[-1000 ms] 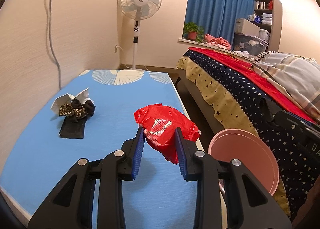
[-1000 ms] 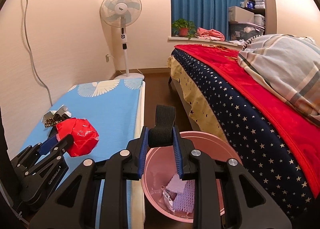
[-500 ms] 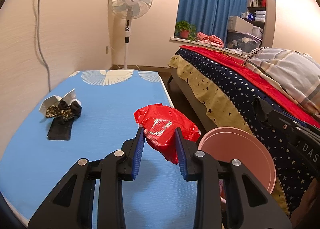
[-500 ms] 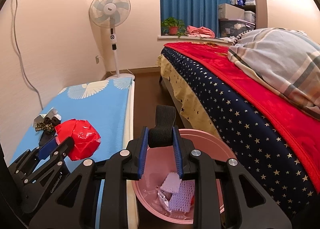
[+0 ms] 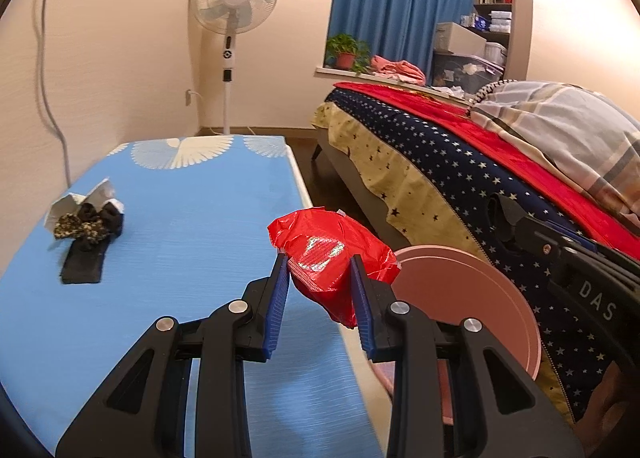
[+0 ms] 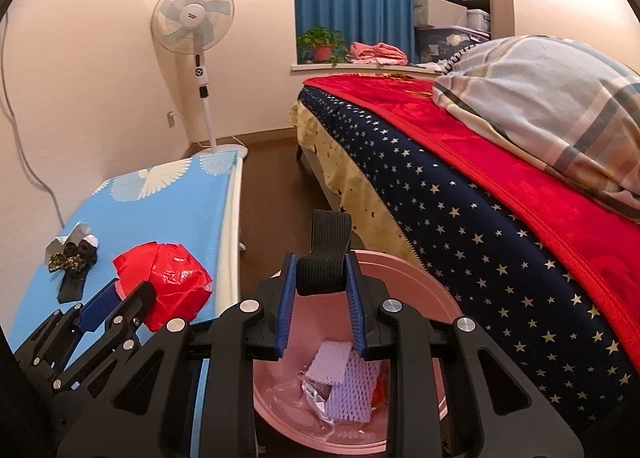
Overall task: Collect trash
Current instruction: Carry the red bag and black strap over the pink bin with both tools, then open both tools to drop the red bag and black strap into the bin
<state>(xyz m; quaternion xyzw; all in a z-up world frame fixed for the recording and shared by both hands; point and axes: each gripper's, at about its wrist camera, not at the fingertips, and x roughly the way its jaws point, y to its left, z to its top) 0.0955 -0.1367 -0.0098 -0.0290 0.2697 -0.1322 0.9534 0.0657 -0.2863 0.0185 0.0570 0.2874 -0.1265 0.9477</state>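
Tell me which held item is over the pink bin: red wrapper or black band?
The black band, clamped in the right tongs, hangs over the pink bin. The red wrapper in the left tongs sits beside it.

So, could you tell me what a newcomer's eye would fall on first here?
Probably the crumpled red plastic bag clamped in the left gripper above the blue mat's edge. Next, the pink bin on the floor, with the right gripper holding a black elastic band over it.

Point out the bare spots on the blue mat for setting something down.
Bare: the blue mat between the dark sock pile and the red wrapper, and up toward the white fan print. Crowded: the mat's edge beside the pink bin.
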